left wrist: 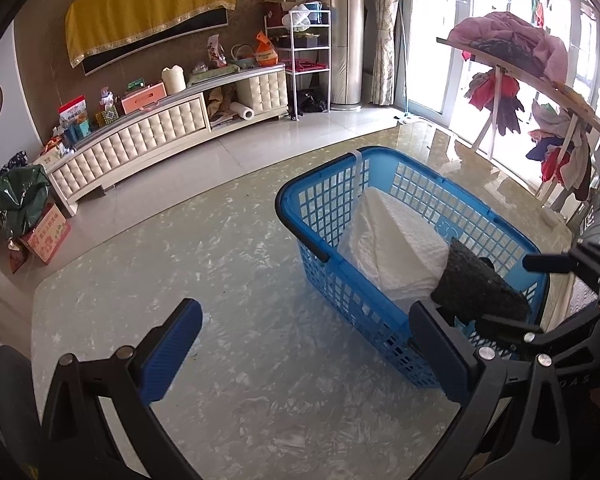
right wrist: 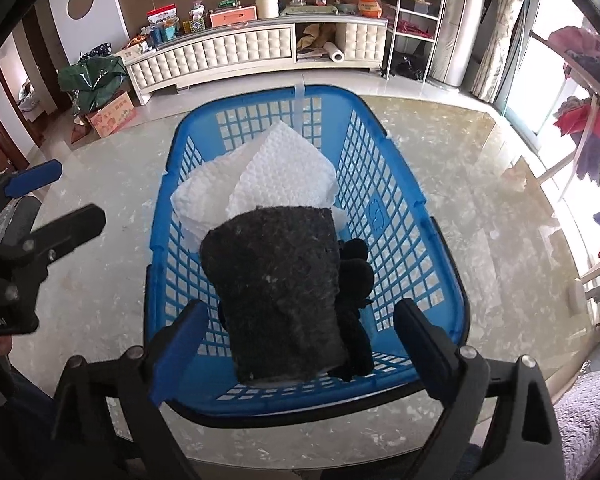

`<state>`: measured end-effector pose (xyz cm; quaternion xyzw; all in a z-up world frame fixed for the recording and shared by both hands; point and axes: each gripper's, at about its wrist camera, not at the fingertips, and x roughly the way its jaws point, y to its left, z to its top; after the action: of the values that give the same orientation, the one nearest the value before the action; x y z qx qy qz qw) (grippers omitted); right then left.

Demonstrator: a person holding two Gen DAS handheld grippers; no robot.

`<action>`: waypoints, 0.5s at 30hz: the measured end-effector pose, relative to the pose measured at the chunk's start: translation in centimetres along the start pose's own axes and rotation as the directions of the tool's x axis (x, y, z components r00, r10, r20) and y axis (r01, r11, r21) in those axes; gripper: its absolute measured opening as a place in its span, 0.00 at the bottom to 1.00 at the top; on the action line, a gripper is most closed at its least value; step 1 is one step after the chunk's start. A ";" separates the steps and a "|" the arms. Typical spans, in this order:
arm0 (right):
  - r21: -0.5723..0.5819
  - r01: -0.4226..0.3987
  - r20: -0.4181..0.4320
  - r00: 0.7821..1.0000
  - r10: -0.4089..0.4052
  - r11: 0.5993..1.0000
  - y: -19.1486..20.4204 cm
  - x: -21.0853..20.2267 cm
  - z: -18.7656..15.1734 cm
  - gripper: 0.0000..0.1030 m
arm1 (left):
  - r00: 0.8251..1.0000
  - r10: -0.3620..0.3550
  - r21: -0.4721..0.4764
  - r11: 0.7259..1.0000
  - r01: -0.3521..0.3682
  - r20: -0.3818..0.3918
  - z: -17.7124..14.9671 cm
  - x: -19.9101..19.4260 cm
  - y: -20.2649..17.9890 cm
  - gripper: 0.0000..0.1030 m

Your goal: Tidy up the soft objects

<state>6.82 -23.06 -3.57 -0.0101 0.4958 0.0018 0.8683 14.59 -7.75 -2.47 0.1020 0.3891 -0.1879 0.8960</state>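
Writing on the blue plastic lattice basket point(right wrist: 384, 216) is an embossed mark, unreadable. Inside it, a dark grey felt-like folded cloth point(right wrist: 276, 292) lies on white quilted towels point(right wrist: 284, 172), long axis running away from the right gripper point(right wrist: 300, 344), whose jaws stand wide, clear of it. The left gripper point(left wrist: 300, 344) gapes empty over the marbled counter point(left wrist: 220, 280).
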 end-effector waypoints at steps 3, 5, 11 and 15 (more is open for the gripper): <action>-0.004 0.004 0.012 1.000 -0.004 1.000 0.3 -0.4 0.2 0.96 | 1.000 0.009 0.010 1.000 -0.009 0.005 -0.3 -0.4 0.1 1.00; -0.006 0.009 0.034 0.999 -0.008 1.000 0.4 -1.0 0.2 0.97 | 1.000 0.014 0.013 1.000 -0.015 0.014 -0.4 -0.9 0.3 1.00; -0.012 0.006 0.135 0.991 -0.004 1.000 1.0 -3.4 0.4 0.98 | 0.998 0.025 -0.001 1.000 -0.025 0.057 -1.0 -3.0 1.1 1.00; -0.023 -0.009 0.241 0.970 0.015 1.000 2.1 -5.4 0.6 0.99 | 0.989 0.020 -0.018 1.000 -0.018 0.144 -1.4 -5.8 1.6 1.00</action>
<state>4.59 -20.88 1.36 -0.0163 0.3868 0.0135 0.9219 10.70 -4.38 0.89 0.0846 0.3239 -0.1830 0.9243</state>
